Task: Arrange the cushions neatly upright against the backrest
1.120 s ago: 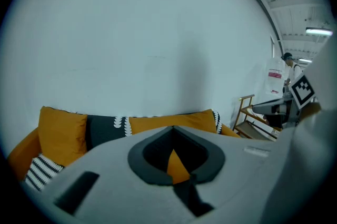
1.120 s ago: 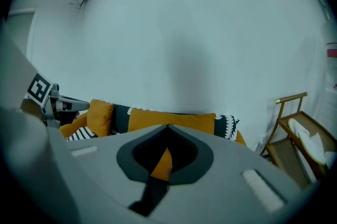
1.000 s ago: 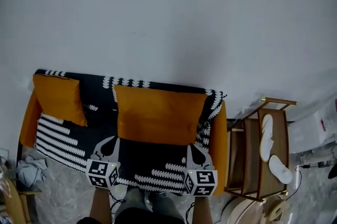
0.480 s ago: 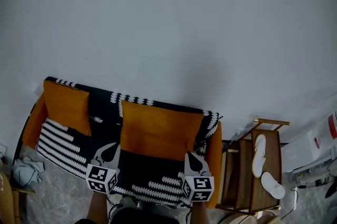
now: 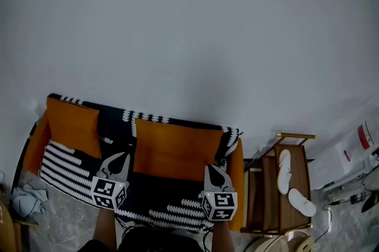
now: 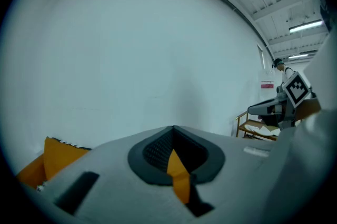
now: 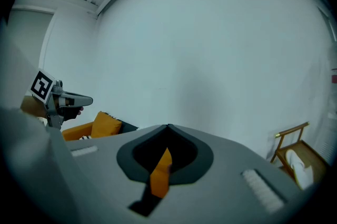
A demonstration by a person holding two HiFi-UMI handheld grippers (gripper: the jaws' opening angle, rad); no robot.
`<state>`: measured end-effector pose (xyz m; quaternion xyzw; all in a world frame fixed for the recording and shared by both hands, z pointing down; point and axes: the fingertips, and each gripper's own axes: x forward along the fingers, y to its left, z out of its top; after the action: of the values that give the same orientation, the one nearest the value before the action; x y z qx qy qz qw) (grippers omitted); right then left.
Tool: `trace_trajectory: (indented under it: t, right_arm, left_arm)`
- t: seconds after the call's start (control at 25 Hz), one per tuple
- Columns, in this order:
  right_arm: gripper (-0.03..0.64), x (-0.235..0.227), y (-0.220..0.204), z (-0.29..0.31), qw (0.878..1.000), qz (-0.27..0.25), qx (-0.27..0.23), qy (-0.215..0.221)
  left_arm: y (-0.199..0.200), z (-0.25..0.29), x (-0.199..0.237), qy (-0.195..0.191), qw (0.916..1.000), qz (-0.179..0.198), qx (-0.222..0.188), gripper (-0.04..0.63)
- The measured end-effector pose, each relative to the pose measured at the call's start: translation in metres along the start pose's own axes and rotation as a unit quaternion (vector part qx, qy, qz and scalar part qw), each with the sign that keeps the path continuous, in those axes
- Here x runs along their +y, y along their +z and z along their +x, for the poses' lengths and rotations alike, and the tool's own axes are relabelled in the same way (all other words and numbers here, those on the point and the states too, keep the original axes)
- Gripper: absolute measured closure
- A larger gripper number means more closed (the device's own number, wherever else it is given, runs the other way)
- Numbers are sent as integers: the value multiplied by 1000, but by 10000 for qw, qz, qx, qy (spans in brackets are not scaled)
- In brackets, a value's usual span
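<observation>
Though already propped upright against the backrest point(image 5: 115, 120) of the sofa point(image 5: 237, 177), seemingly not yet tidy as a pair: large orange cushion point(image 5: 177, 149) right of centre, small orange cushion point(image 5: 72, 126) at the left end, clear gap between, top edges at different heights. For a neat finish, press each cushion flat into the backrest from low on its face, square the bottom edge on the seat, even out the gap, and avoid rucking the black-and-white patterned cover point(image 5: 62, 159). Left gripper point(image 5: 122, 157): raised just before the large cushion's lower left corner, apparently short of contact, aimed up toward the pale wall point(image 5: 189, 38); jaws pressed together at the tips, pinching nothing, with only an orange sliver visible through the slit behind them in the left gripper view, probably upholstery beyond rather than fabric held. Right gripper point(image 5: 209, 168): same attitude near the lower right corner, jaws likewise together and empty. Before any grasp, spread jaws wide enough for a plump corner.
</observation>
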<state>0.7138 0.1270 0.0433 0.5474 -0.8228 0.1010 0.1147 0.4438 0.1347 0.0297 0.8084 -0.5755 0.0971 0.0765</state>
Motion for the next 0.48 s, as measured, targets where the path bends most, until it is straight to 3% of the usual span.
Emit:
trace_trajectory:
  t: [0.48]
  right_arm:
    - [606,33,44,-3,9993,-152,-284,-183]
  left_arm:
    - [35,-11,26,-292,9993,83,-223,595]
